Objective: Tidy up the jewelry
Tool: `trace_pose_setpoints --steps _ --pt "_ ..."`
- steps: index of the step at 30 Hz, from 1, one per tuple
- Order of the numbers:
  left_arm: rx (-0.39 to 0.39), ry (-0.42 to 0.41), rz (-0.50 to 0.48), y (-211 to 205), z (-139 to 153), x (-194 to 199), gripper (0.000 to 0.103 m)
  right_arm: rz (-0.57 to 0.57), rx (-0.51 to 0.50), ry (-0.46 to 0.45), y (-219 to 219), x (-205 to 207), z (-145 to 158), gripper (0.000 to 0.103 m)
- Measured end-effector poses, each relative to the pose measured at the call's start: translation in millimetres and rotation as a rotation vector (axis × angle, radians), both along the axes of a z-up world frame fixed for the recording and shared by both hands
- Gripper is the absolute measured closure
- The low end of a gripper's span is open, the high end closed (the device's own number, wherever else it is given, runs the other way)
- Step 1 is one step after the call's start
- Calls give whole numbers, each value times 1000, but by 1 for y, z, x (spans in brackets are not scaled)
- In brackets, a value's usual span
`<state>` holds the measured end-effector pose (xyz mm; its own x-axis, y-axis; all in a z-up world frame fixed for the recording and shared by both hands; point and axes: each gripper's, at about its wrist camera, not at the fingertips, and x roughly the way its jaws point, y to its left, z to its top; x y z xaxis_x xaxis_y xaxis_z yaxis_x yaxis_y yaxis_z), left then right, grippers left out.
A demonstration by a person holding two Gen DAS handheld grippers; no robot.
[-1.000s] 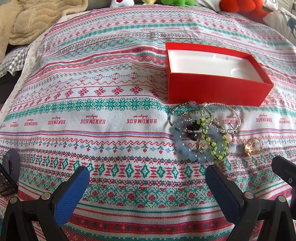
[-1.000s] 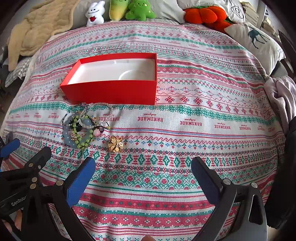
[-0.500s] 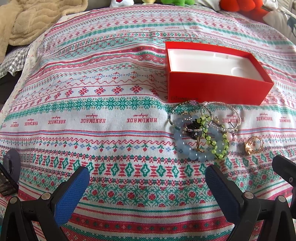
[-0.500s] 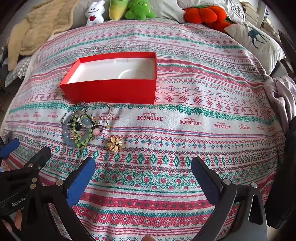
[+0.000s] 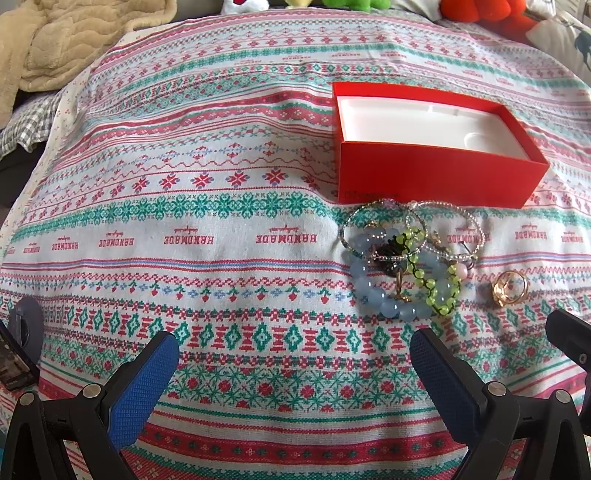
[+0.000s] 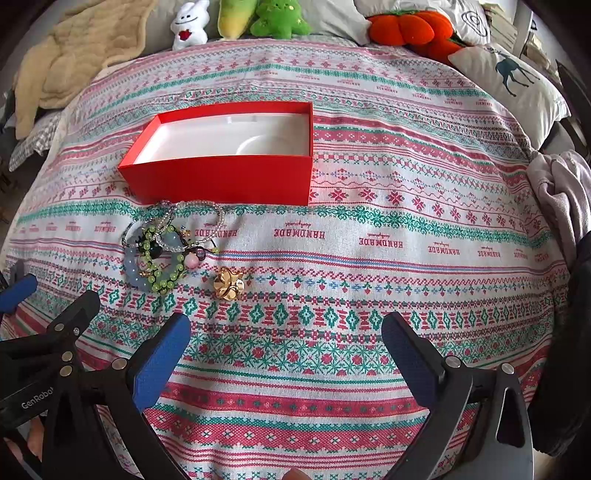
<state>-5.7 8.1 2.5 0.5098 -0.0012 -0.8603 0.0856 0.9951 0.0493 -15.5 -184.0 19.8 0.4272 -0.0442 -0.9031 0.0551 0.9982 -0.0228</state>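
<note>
So we've got both tools hovering low over the bed, which is covered in a patterned cloth (image 6: 369, 236) with red and green bands (it says HANDMADE across it). The left hand-held gripper (image 5: 293, 373) has its blue-padded fingers spread wide apart with nothing between them, and the right hand-held gripper (image 6: 286, 354) is the same, wide apart and holding nothing.

The red box (image 6: 229, 181) sits open on the cloth with a white molded tray inside, nothing in it. Right in front of its near wall there's a tangled pile of bracelets (image 5: 406, 258): a pale blue beaded bracelet (image 5: 373, 291), a lime green beaded one (image 5: 436, 291) lying over it, and a couple of thin sparkly bangles (image 5: 447, 232) at the back, just beside the box. A gold ring (image 5: 508, 288) lies a little apart from the pile, on its right as we see it from the left wrist.

Up by the head of the bed we see a few plush toys (image 6: 273, 18), a deer pillow (image 6: 513, 77) and a beige blanket (image 6: 77, 55).
</note>
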Motion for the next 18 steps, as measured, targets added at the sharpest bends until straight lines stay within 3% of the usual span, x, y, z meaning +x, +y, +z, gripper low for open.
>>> trace_pose_setpoints --steps 18 --pt "0 33 -49 5 3 9 0 -10 41 -35 -6 5 6 0"
